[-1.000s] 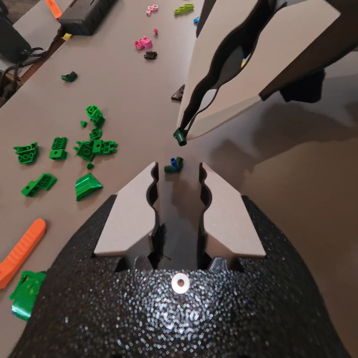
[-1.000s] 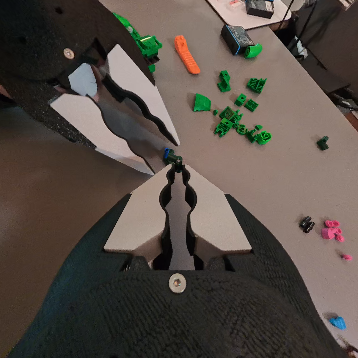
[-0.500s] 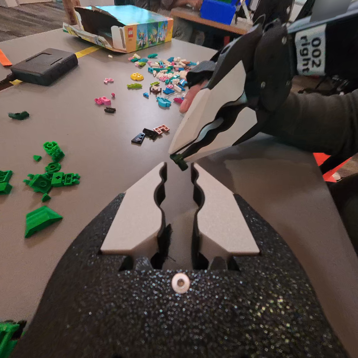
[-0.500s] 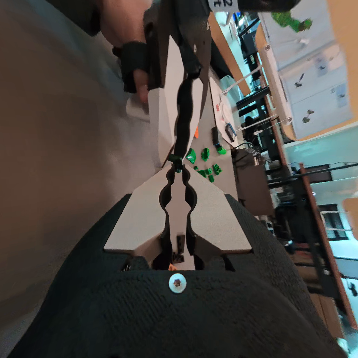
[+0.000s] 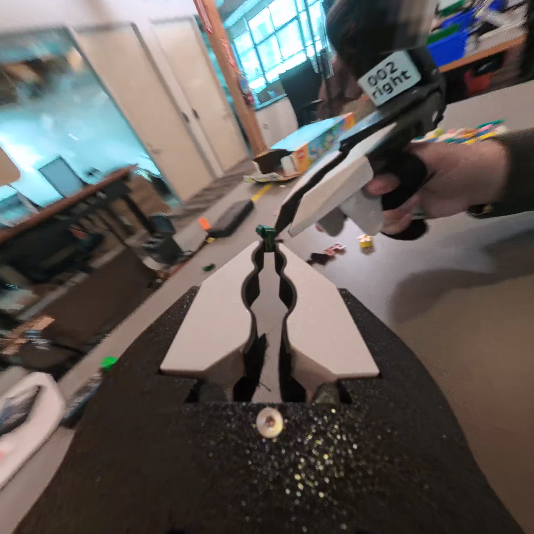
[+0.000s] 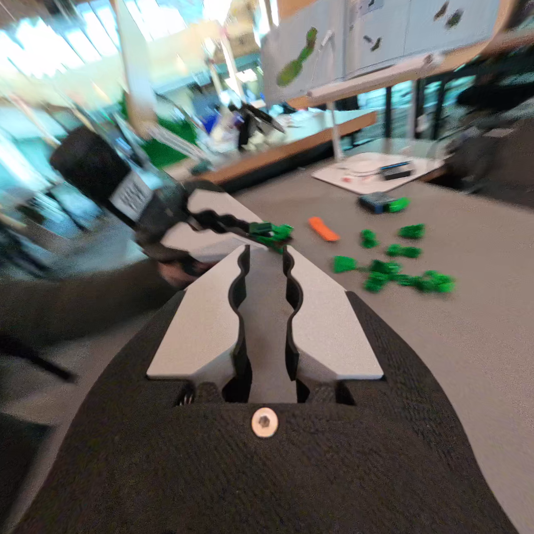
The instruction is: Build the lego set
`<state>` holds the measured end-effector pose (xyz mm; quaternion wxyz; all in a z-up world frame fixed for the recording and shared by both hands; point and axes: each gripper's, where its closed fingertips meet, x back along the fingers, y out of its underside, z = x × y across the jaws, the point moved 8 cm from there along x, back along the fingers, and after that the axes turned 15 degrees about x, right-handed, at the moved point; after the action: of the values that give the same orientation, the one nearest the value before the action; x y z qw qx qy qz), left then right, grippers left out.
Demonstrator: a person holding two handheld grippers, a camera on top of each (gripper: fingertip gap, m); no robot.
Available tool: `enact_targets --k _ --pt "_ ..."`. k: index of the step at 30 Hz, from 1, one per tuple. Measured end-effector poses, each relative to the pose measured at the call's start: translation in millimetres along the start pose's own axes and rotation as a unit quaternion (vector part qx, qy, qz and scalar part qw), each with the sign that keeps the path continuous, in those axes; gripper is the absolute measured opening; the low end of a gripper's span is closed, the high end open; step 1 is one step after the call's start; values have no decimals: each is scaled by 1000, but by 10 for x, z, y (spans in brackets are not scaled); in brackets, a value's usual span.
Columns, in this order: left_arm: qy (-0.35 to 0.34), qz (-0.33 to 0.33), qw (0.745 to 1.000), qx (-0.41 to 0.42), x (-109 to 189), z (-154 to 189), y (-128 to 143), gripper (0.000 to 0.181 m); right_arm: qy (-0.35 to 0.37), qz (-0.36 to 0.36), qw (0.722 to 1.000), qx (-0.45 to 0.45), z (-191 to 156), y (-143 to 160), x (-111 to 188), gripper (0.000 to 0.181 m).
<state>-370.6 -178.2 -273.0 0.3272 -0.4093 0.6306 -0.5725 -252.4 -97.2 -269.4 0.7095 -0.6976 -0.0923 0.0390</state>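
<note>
My left gripper point(image 5: 268, 246) is shut on a small dark green lego piece point(image 5: 266, 235), which sticks up past its fingertips above the grey table point(image 5: 433, 332). The right wrist view shows this gripper point(image 6: 250, 231) from the side with the same piece point(image 6: 260, 227) at its tip. My right gripper point(image 6: 265, 250) is open, with only bare table showing between its fingers. In the left wrist view the right gripper point(image 5: 281, 228) hangs just right of the held piece, with a hand on its handle.
Bright green lego pieces point(image 6: 390, 271) and an orange brick separator point(image 6: 323, 232) lie on the table to the right. A dark box point(image 6: 375, 201) and a white sheet point(image 6: 375, 173) lie farther back. The lego box point(image 5: 306, 150), a black case point(image 5: 231, 216) and small loose pieces point(image 5: 365, 240) lie on the table beyond the grippers. My left and right fingertips are right by each other.
The dark green piece passed from my right gripper to my left: the left fingers closed on it and the right fingers opened. Both grippers tilted up from the table.
</note>
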Motion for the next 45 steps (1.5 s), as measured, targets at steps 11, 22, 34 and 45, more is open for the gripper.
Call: enact_targets --k 11,22,34,45 --pt "-61 117 985 -114 79 194 -191 4 -136 188 946 -227 -70 -56 -61 14" --pt "-47 171 981 -82 132 256 -279 4 -113 228 956 -147 -166 -168 -27 15" --pt "38 220 975 -1 174 282 -316 4 -104 254 958 -82 -275 -261 7 17" --pt "54 230 971 -29 167 350 -311 4 -202 267 919 -207 -272 -269 -15 14"
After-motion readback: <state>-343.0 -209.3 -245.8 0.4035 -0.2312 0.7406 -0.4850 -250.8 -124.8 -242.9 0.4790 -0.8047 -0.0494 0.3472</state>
